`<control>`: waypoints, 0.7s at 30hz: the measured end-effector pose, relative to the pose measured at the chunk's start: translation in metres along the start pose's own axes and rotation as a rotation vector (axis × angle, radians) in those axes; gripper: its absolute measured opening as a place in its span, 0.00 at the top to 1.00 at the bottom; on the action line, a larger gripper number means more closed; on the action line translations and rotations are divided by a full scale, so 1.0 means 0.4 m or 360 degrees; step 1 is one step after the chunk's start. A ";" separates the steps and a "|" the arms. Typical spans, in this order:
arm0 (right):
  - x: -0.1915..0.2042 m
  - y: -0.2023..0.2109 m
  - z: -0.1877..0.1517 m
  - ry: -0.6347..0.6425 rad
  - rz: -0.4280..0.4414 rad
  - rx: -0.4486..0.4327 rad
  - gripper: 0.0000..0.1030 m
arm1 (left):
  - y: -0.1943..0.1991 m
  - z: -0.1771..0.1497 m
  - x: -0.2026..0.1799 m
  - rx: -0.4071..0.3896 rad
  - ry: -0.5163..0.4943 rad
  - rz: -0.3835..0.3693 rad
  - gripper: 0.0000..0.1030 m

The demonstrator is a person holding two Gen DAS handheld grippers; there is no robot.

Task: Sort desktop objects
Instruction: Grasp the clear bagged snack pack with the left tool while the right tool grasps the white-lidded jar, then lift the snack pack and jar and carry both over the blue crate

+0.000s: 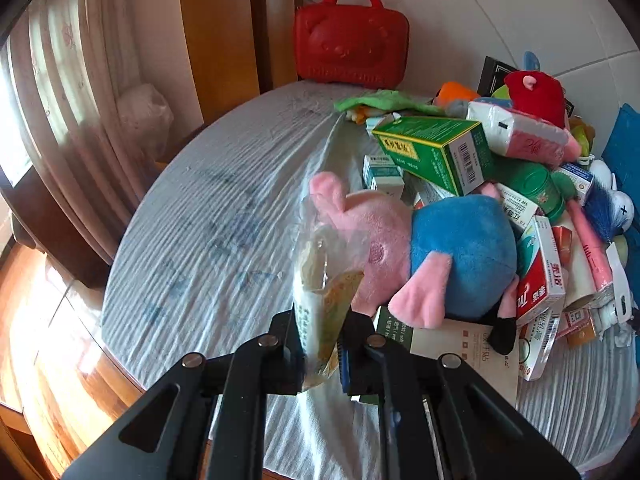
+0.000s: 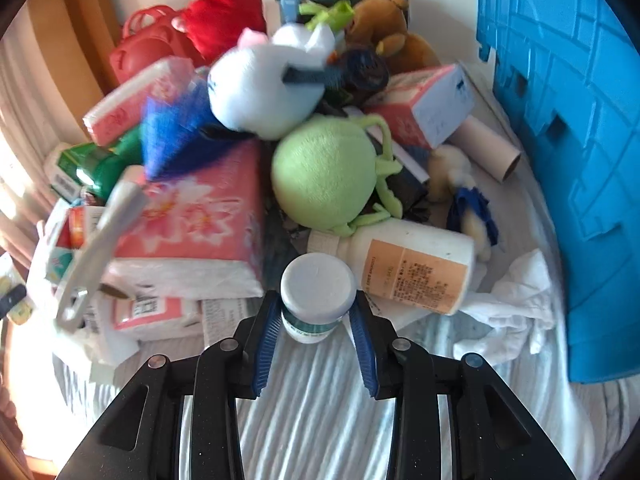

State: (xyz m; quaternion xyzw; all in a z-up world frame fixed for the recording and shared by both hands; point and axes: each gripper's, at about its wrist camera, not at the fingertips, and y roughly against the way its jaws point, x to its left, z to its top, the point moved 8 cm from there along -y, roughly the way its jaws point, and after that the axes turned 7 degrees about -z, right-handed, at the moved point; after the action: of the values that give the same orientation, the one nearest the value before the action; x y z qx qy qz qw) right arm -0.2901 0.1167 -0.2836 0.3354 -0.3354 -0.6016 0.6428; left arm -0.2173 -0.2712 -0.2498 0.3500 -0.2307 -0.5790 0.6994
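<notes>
Left wrist view: the left gripper [image 1: 320, 336] at bottom center has its jaws clamped on a clear snack packet [image 1: 322, 292], held upright just in front of a pink-and-blue plush pig [image 1: 432, 256]; a green box [image 1: 436, 152] sits in the pile upper right. Right wrist view: the right gripper [image 2: 316, 320] has jaws apart around a small white-capped jar [image 2: 317, 294], the pads [image 2: 266, 344] looking close to or touching its sides, beside a fallen white bottle [image 2: 404, 266], with a blue bin [image 2: 568, 152] far right.

Both wrist views close, facing shared clutter pile [image 1: 500, 184], apparently.
</notes>
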 end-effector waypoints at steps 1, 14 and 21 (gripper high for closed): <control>0.000 0.019 0.001 0.0001 0.0006 -0.0019 0.66 | 0.019 0.008 -0.011 -0.0029 -0.0022 0.0011 0.88; -0.013 0.395 0.080 0.0123 0.0006 -0.0572 0.66 | 0.190 0.057 -0.233 -0.0231 -0.0172 -0.0153 0.88; -0.061 0.533 0.123 0.0129 -0.0019 -0.0765 0.67 | 0.257 0.098 -0.448 -0.0325 -0.0327 -0.0326 0.88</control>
State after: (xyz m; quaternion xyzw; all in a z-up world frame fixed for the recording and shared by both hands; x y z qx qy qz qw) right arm -0.2154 0.1507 -0.0794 0.1987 -0.1544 -0.6540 0.7134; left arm -0.2191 -0.0969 -0.1317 0.2377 -0.2040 -0.7002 0.6415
